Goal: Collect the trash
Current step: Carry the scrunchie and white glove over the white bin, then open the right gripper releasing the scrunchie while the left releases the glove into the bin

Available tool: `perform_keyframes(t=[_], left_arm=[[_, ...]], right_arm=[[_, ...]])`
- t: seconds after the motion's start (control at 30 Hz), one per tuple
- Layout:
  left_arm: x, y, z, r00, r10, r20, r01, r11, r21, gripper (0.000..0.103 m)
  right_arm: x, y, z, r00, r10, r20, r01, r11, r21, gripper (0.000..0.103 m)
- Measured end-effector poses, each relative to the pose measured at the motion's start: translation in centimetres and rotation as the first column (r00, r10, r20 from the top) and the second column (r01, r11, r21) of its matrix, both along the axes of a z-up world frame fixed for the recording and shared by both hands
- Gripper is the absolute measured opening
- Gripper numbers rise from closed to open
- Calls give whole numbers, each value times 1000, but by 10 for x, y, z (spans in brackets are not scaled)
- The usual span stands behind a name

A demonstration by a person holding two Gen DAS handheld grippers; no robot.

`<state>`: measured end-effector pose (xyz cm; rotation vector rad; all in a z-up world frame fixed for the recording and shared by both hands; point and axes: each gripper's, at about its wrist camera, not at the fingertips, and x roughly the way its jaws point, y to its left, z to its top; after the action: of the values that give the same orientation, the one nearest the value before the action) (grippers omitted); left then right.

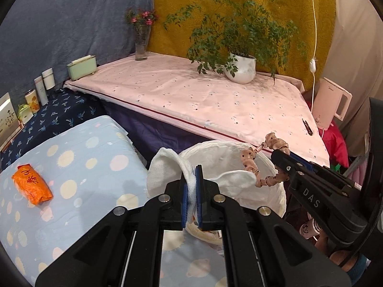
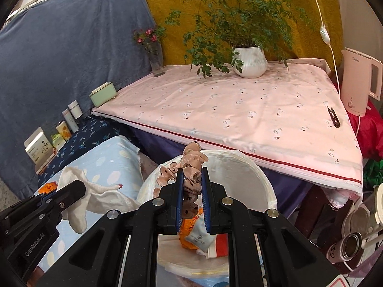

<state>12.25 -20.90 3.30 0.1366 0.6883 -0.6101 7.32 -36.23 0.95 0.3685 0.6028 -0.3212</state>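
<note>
Can't read the print on the box (image 2: 39,149) at far left, too small. Bin (image 2: 251,167) bottom is mostly hidden behind the gripper body. Can (image 2: 347,246) at lower right is cut off by the frame edge.

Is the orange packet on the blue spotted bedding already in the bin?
No, the orange packet lies on the blue spotted bedding, well left of the white-lined bin, untouched by either gripper.

A table under a pink cloth (image 1: 191,100) bears a white plant pot (image 1: 241,68), a glass vase of flowers (image 1: 141,43), a green box (image 1: 81,67) and a small dark clip (image 1: 307,126). An orange packet (image 1: 32,183) lies on the blue spotted bedding (image 1: 79,167).
</note>
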Motion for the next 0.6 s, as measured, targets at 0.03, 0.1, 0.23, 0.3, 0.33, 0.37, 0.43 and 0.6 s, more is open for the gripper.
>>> perform_keyframes(t=[0.03, 0.1, 0.23, 0.3, 0.33, 0.37, 0.43, 0.6], left_arm=[[0, -4, -1, 1000, -3, -4, 3, 1000, 2, 5], [0, -8, -3, 1000, -8, -6, 8, 1000, 7, 5], [3, -14, -7, 1000, -13, -16, 13, 1000, 12, 5], [5, -16, -9, 999, -14, -30, 14, 1000, 10, 7], [7, -16, -11, 999, -16, -43, 16, 1000, 6, 9], [9, -16, -12, 998, -9, -55, 9, 1000, 0, 12], [14, -14, -15, 997, 9, -73, -9, 1000, -1, 26], [17, -8, -20, 996, 34, -82, -34, 999, 4, 30]], right_arm=[[-1, -2, -1, 1000, -2, -2, 2, 1000, 1, 14], [-1, -5, -3, 1000, -6, -4, 6, 1000, 4, 14], [-1, -10, -6, 1000, -10, -7, 10, 1000, 6, 14], [-1, -11, -7, 1000, -14, -7, 14, 1000, 5, 18], [-1, -11, -8, 1000, -18, -8, 18, 1000, 4, 20], [-1, -12, -8, 1000, -25, -7, 25, 1000, 3, 21], [-1, -14, -9, 1000, -24, -7, 24, 1000, 15, 26], [-3, -16, -11, 999, -34, -11, 35, 999, 16, 27]])
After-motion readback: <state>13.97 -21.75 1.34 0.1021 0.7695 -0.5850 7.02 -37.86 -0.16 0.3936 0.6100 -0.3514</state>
